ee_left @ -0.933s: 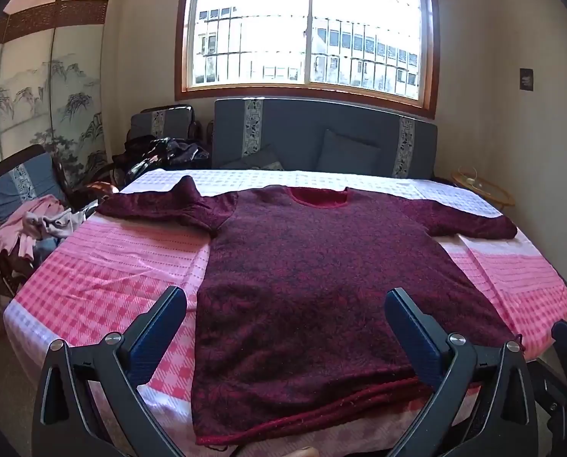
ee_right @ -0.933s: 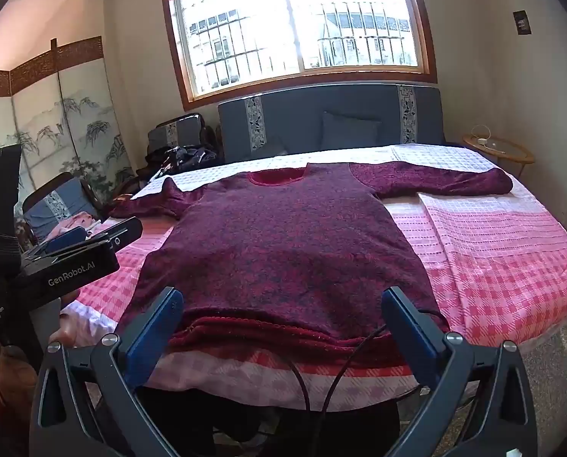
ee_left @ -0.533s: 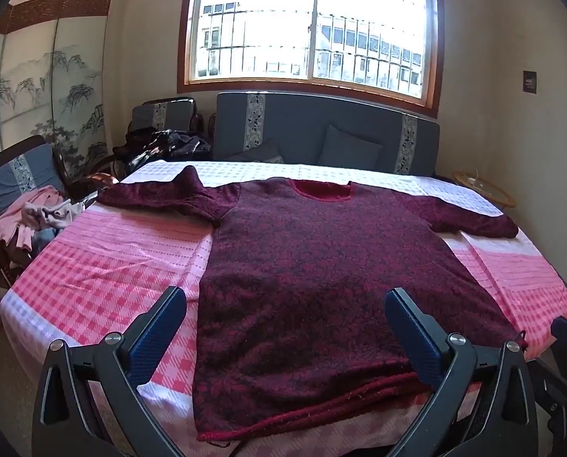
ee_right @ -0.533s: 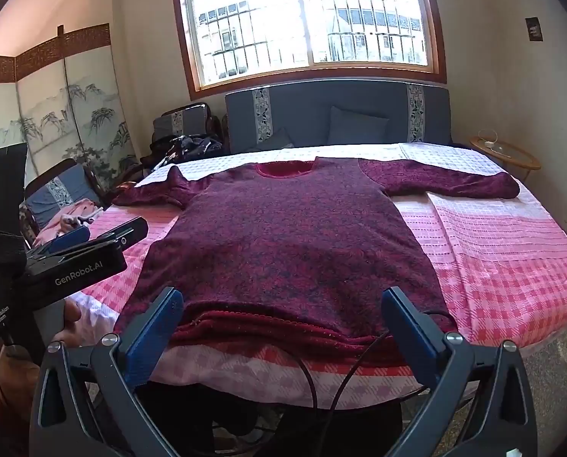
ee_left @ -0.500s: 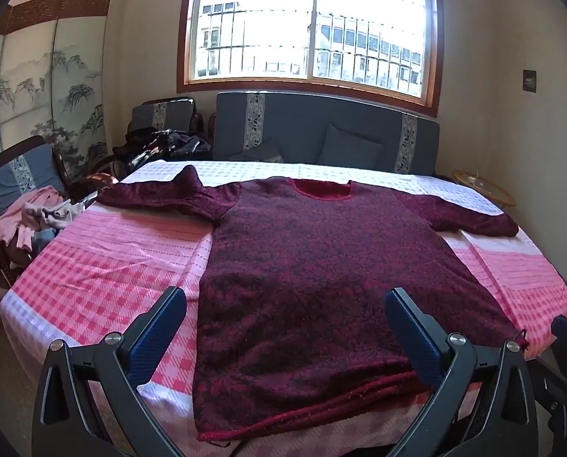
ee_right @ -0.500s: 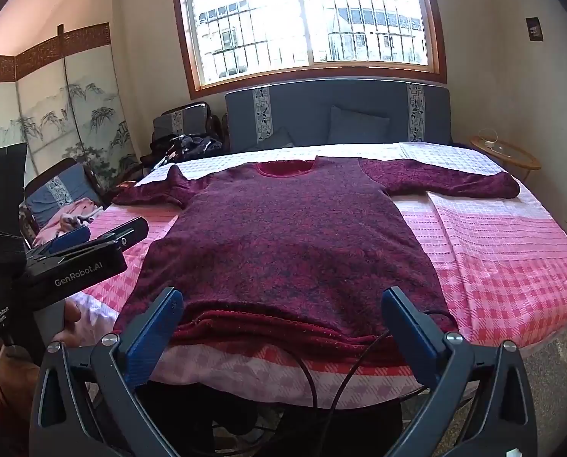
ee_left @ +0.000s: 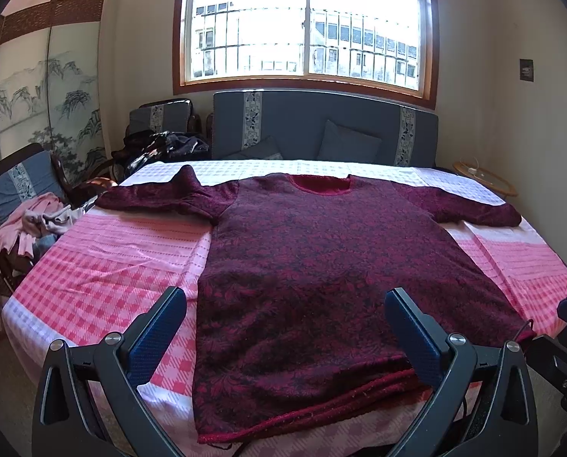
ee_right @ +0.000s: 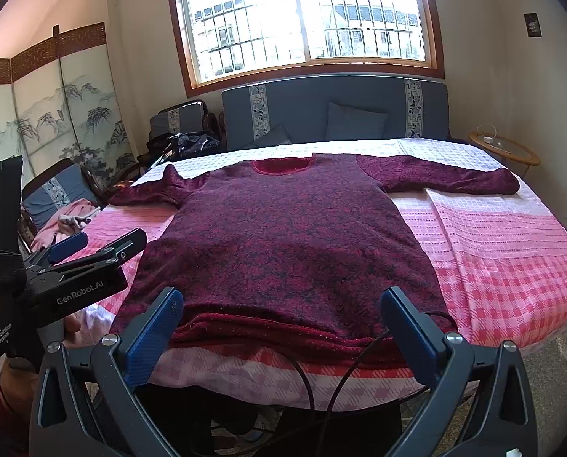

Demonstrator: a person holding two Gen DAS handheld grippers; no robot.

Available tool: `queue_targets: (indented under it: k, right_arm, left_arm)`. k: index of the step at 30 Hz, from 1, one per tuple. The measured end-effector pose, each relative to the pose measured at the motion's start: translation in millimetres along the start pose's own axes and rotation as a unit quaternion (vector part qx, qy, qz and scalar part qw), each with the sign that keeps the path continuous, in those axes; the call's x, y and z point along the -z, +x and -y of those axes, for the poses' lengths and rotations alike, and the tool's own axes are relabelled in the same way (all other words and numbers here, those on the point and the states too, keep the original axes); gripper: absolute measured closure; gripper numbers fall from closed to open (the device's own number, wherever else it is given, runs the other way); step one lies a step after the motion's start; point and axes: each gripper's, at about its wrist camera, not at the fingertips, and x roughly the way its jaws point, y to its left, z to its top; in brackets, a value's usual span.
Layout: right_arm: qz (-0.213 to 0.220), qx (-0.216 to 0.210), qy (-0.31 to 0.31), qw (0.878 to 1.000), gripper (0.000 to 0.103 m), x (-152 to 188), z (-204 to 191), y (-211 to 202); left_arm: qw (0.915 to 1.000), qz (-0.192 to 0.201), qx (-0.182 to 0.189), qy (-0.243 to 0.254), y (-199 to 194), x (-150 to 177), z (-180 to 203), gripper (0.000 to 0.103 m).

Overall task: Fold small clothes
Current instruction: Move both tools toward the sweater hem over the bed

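Observation:
A dark red patterned sweater lies flat on a table with a pink checked cloth, neck away from me, both sleeves spread out. It also shows in the right wrist view. My left gripper is open and empty, held just before the sweater's near hem. My right gripper is open and empty above the hem at the table's front edge. The left gripper's body shows at the left of the right wrist view.
A blue sofa stands behind the table under a window. Chairs with piled clothes stand at the left before a folding screen. A small round side table is at the right. Black cables hang at the table's front.
Both grippers have risen and tilted slightly, so the sweater sits a little lower in view. The sweater has not moved. Both grippers stay open.

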Motion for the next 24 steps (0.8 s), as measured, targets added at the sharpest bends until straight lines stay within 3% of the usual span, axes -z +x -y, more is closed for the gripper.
queue_targets:
  k: [24]
  right_arm:
    - [-0.012,0.016,0.009,1.000,0.000,-41.0,7.8,38.2]
  left_arm:
    - [0.9999,-0.001,-0.014,0.007,30.0,-27.8,-2.8,0.000]
